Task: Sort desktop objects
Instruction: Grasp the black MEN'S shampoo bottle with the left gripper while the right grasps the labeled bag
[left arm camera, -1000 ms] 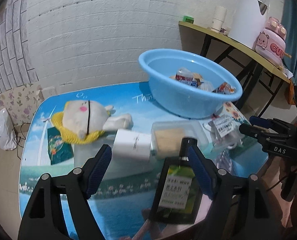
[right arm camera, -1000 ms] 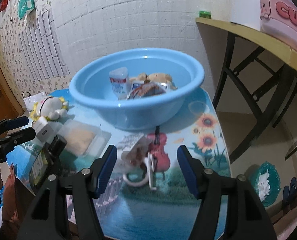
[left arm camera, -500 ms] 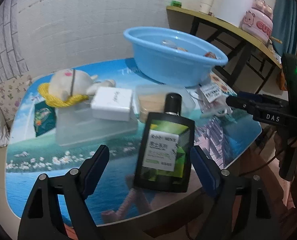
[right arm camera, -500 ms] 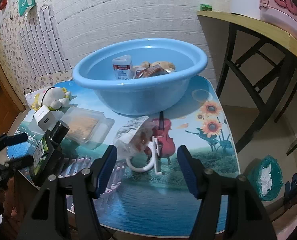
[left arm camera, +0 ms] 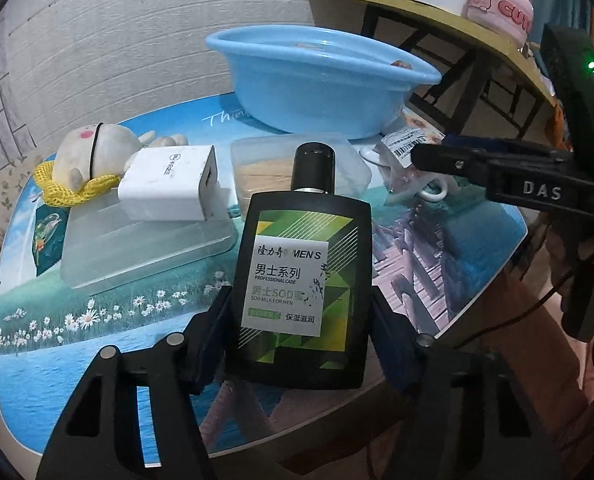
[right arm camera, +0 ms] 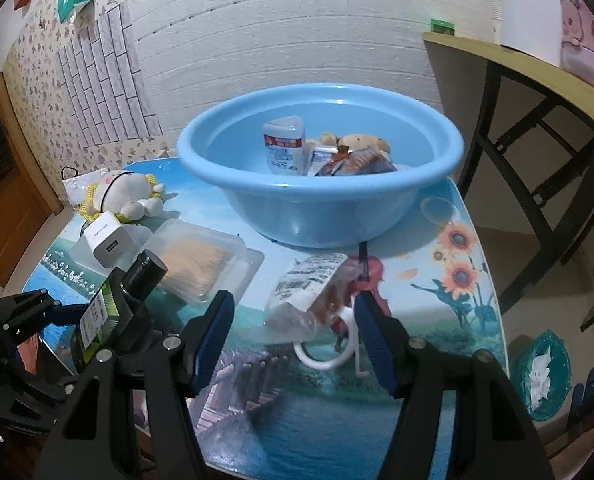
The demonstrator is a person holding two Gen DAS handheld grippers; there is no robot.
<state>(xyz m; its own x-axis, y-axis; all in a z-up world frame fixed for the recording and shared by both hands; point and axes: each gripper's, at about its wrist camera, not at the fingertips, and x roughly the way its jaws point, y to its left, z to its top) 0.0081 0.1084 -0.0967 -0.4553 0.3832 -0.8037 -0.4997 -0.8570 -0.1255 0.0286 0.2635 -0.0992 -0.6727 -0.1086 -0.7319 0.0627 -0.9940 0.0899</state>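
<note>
A black bottle with a green label and black cap sits near the table's front edge, also in the right wrist view. My left gripper straddles its lower body; its jaws are closing and both pads touch the bottle's sides. My right gripper hovers open over a clear snack bag with a white hook, its pads clear of the bag. The blue basin behind holds a small white bottle, a plush toy and packets.
A white charger lies on a clear flat box, with a white plush toy behind it. A clear box of wooden sticks stands ahead of the black bottle. A wooden side table stands right.
My left gripper has come down and forward onto the black bottle, and its jaws have drawn in from wide apart to the bottle's sides. The right gripper has barely moved.
</note>
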